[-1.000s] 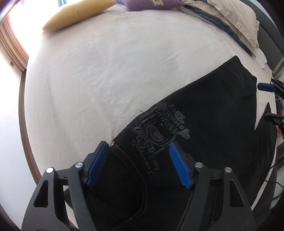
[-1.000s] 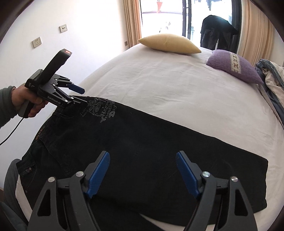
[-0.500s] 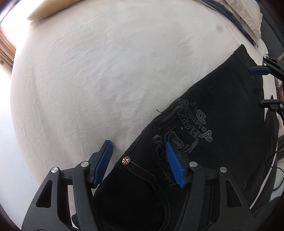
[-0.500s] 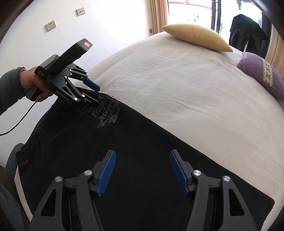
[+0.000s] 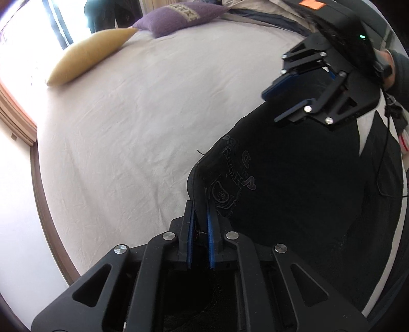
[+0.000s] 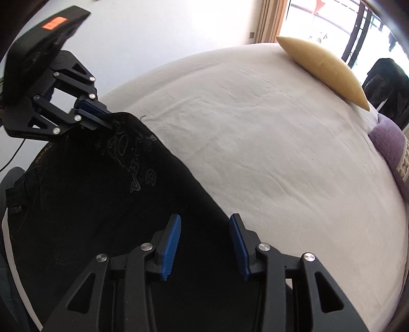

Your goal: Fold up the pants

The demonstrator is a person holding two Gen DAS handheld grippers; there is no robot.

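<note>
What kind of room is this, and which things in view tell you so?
Most likely a bedroom. A wide bed under a pale sheet fills both views, a yellow pillow and a purple cushion lie at its far end, and curtains hang beside a bright window.

A wide bed covered with a slightly creased off-white sheet (image 5: 143,122) carries everything here. On its near side lie black denim pants with a pale printed emblem (image 5: 294,184), spread across the sheet to the bed's edge, one corner of the fabric raised off the surface. Well apart from them, toward the bright window, a plump mustard-yellow cushion (image 6: 324,70) rests on the sheet with a knitted purple cushion bearing a pale patterned band (image 5: 179,18) just beside it, and rumpled beige and dark bedding (image 5: 260,15) lies heaped at the far edge
</note>
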